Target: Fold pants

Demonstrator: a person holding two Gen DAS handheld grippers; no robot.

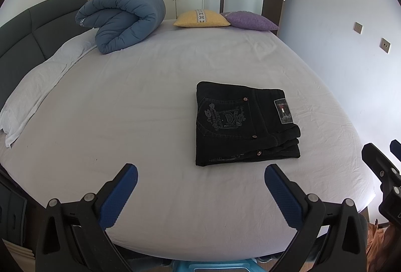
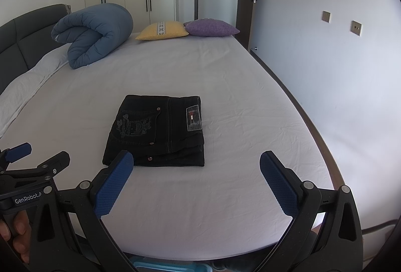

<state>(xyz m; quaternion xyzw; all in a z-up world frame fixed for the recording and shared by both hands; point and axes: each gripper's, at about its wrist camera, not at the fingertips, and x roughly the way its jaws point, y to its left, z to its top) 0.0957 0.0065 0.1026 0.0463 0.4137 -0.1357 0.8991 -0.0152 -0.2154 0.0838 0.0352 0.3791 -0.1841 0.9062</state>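
Black denim pants (image 1: 244, 125) lie folded into a thick square on the smooth white sheet (image 1: 150, 96); left gripper (image 1: 200, 194) and right gripper (image 2: 196, 186) spread wide, holding nothing

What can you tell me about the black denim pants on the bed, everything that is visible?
The black denim pants lie folded into a compact, roughly square stack of several layers on the pale bed sheet. A back pocket with grey embroidery faces up, with small metal rivets at its corners. A rectangular brand patch sits near the waistband edge. Light stitching runs along the seams. Only the sheet touches them; both grippers are open and apart from them.
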